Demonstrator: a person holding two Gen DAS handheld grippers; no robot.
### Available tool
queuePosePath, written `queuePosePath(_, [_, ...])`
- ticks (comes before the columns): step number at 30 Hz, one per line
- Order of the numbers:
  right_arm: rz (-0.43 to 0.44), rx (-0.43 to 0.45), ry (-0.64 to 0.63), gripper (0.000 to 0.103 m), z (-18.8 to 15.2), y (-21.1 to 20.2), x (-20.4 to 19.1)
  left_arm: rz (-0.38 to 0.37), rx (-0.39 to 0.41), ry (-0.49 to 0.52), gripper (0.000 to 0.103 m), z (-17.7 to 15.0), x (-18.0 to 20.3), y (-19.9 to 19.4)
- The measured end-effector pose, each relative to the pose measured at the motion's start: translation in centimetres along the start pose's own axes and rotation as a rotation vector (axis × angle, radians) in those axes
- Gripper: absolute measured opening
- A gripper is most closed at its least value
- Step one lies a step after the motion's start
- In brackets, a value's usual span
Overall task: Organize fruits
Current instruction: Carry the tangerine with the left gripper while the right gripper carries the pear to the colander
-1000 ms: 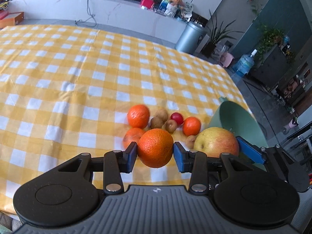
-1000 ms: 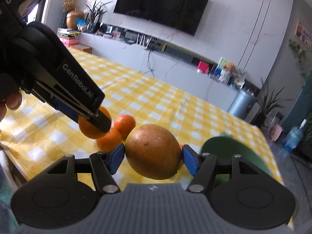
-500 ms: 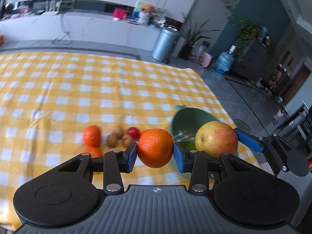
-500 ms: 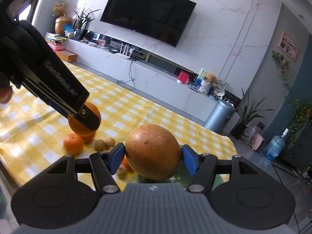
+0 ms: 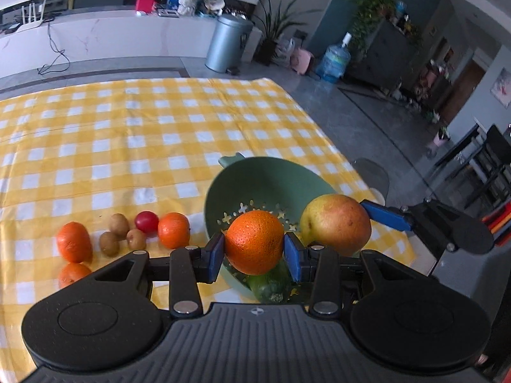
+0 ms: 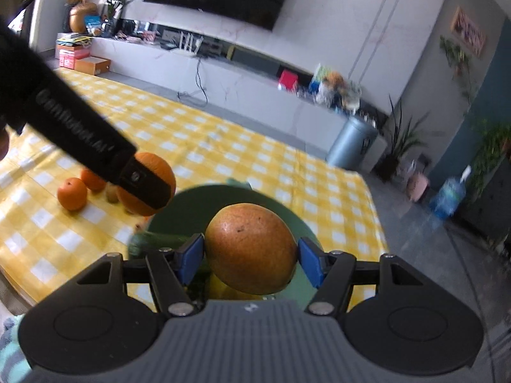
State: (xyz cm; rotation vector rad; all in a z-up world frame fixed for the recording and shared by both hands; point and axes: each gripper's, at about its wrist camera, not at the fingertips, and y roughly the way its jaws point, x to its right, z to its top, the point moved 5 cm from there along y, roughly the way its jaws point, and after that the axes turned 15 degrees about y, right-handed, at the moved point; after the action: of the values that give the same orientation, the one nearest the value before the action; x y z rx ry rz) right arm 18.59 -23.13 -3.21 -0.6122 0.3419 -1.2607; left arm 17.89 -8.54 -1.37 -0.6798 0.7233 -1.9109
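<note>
My left gripper (image 5: 254,252) is shut on a large orange (image 5: 254,245) and holds it above the near left rim of a green colander bowl (image 5: 271,175). My right gripper (image 6: 251,263) is shut on a red-yellow apple (image 6: 250,252), also over the bowl (image 6: 300,223); the apple shows in the left wrist view (image 5: 335,223) just right of the orange. A green vegetable (image 5: 270,285) lies in the bowl. Loose on the cloth left of the bowl lie three small oranges (image 5: 74,245), three brown kiwis (image 5: 118,225) and a red plum (image 5: 146,221).
The table has a yellow-and-white checked cloth (image 5: 127,127). Its right edge runs close past the bowl, with grey floor beyond. A metal bin (image 5: 228,43) and a white counter stand behind the far edge. The left gripper's arm (image 6: 73,134) crosses the right wrist view.
Both grippers have moved right from over the fruit pile to above the green bowl, each still holding its fruit. The loose fruit has not moved.
</note>
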Motion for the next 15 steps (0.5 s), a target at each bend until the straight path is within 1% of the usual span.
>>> queuePosePath(4, [-0.015,-0.049,0.022,0.062,-0.2,1.8,0.9,-0.025,-0.038,0.020,0.045,0.4,0.2,1.8])
queuePosePath(10, [0.006,-0.139,0.106,0.062,-0.4,4.6,2.5,-0.021,-0.070,0.064,0.044,1.3,0.1,3.5])
queuePosePath(15, [0.005,-0.137,0.150,0.062,-0.2,5.7,3.3,-0.014,-0.086,0.103,0.044,2.0,0.5,4.9])
